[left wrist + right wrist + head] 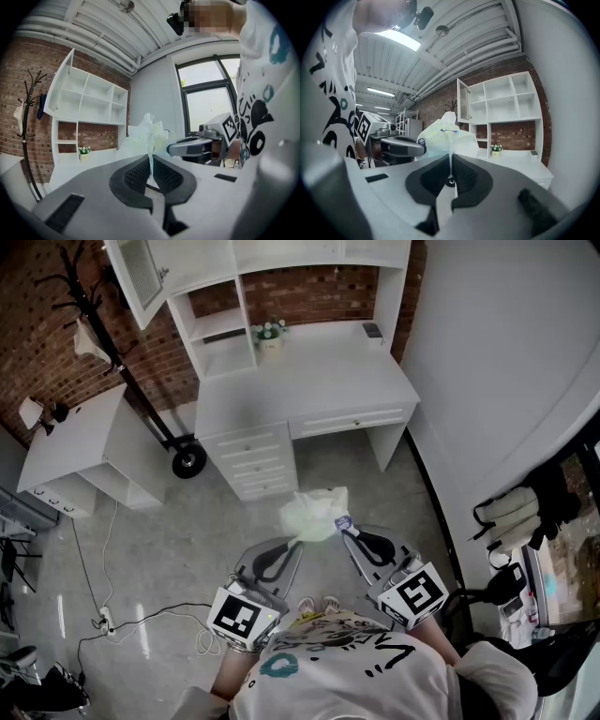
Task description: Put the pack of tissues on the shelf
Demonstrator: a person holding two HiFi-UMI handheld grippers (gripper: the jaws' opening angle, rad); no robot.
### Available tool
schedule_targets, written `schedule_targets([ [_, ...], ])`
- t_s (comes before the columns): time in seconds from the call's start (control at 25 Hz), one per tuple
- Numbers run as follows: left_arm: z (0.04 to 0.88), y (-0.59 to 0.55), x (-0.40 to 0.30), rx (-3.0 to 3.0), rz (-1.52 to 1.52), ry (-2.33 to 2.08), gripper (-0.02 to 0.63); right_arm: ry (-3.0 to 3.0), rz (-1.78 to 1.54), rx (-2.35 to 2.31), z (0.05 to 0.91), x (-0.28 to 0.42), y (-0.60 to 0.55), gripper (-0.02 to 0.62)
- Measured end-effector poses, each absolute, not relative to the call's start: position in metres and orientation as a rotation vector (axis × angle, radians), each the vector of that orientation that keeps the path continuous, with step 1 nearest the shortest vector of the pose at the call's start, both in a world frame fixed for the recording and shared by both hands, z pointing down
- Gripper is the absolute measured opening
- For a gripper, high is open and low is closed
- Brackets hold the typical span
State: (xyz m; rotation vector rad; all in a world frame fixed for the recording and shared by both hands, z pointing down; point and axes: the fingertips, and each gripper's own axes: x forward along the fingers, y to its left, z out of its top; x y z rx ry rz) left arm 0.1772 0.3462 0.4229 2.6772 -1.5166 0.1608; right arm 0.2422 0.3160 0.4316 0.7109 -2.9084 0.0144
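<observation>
The pack of tissues (315, 512), a pale green-white plastic-wrapped bundle, hangs in the air between both grippers, in front of the white desk (309, 381). My left gripper (297, 540) is shut on a thin flap of the wrapper at the pack's left, seen up close in the left gripper view (151, 163) below the pack (145, 136). My right gripper (343, 525) is shut on the wrapper's right edge (450, 161), with the pack (447, 137) just beyond. The white shelf unit (225, 324) stands on the desk's back, its compartments open (501, 103).
A small flower pot (270, 334) sits in a lower shelf nook and a dark small object (372, 330) lies on the desk's right. A black coat rack (103, 324) and a low white cabinet (80, 442) stand to the left. Cables (103, 620) lie on the floor.
</observation>
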Motion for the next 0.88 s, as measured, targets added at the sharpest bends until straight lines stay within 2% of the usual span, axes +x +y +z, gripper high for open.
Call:
schedule_targets([
  [0.48, 0.424, 0.339, 0.193, 2.676, 0.162, -1.516, 0.021, -2.921, 0.043, 0.703, 0.433, 0.258, 0.308, 0.034],
  [0.88, 0.425, 0.338, 0.176, 2.694, 0.191, -1.497, 0.021, -2.918, 0.051, 0.707, 0.435, 0.240, 0.305, 0.034],
])
